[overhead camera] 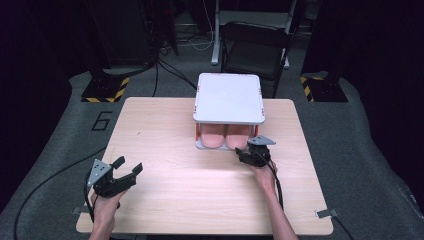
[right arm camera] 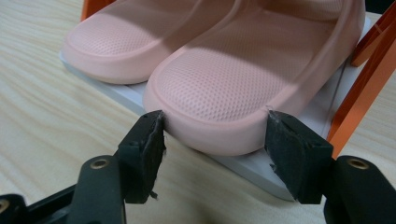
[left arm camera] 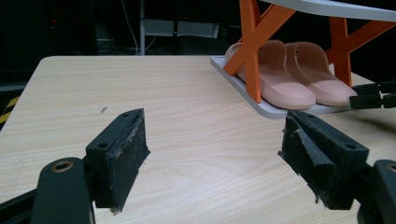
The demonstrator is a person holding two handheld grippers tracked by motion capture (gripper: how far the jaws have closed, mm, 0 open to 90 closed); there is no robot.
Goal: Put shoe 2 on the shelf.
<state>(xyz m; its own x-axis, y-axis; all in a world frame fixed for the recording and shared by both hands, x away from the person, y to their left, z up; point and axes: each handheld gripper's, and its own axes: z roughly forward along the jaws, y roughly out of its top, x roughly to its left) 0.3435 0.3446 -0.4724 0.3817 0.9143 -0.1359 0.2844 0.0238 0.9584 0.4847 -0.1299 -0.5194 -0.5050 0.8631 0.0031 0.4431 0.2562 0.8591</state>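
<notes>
A pair of pink slippers [overhead camera: 224,136] lies on the bottom shelf of a small rack with a white top [overhead camera: 229,97] and orange legs [left arm camera: 252,46]. The right slipper [right arm camera: 233,79] points its toe toward me. My right gripper [right arm camera: 215,126] stands at the rack's front, jaws open to either side of that toe, with the pads [right arm camera: 149,140] at its edges and not squeezing it. In the high view the right gripper [overhead camera: 241,151] is just in front of the rack. My left gripper [overhead camera: 129,166] is held open over the table's front left, with nothing between its jaws [left arm camera: 215,140].
The wooden table [overhead camera: 165,150] bears the rack at its far middle. The rack's white bottom shelf [right arm camera: 261,165] juts out under the slippers. Behind the table stand a black chair [overhead camera: 255,47] and stands with yellow-black bases [overhead camera: 102,92]. Cables trail on the grey floor.
</notes>
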